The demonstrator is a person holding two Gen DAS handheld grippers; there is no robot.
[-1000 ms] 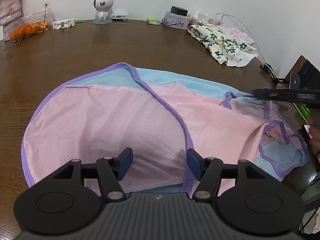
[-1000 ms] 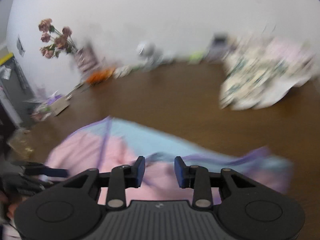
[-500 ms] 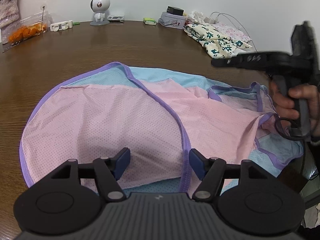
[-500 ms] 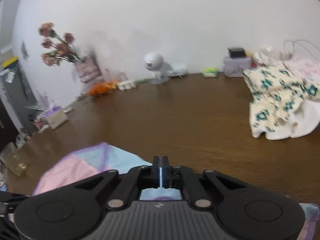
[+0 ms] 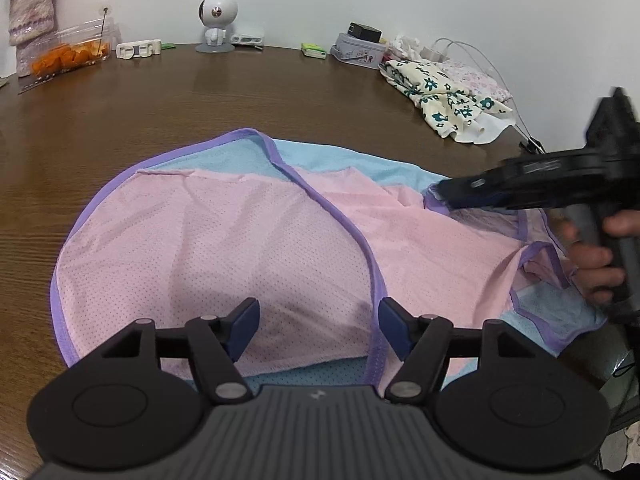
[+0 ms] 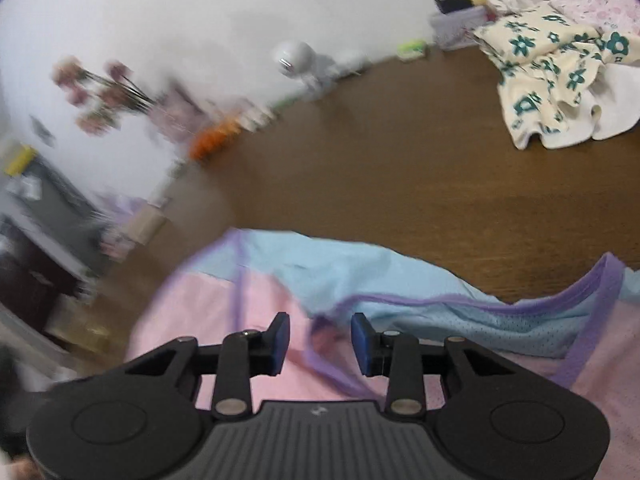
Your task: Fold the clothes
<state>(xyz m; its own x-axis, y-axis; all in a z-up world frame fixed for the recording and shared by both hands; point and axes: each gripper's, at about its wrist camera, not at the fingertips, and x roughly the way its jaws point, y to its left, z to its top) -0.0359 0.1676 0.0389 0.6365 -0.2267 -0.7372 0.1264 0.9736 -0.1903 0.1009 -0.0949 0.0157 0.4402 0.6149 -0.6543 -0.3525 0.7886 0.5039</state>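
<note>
A pink and blue mesh garment (image 5: 240, 232) with purple trim lies spread on the brown table (image 5: 200, 96). My left gripper (image 5: 318, 322) hovers open over its near hem, a purple seam running just inside the right finger. In the left wrist view my right gripper (image 5: 443, 196), held by a hand (image 5: 596, 264), reaches in from the right to a purple-edged fold. In the blurred right wrist view the right gripper (image 6: 320, 338) has its jaws opening. The purple trim of the garment (image 6: 400, 280) lies between the pads, which do not press on it.
A floral cloth pile (image 5: 444, 100) sits at the back right, with white cables beside it. Along the wall stand a small white robot figure (image 5: 216, 16), a tin box (image 5: 356, 54) and a clear tub of orange pieces (image 5: 68, 52). The table's edge runs close on the right.
The right gripper was shut half a second ago and now stands apart. It has come down and in onto the garment's purple-edged fold. The left gripper has stayed put.
</note>
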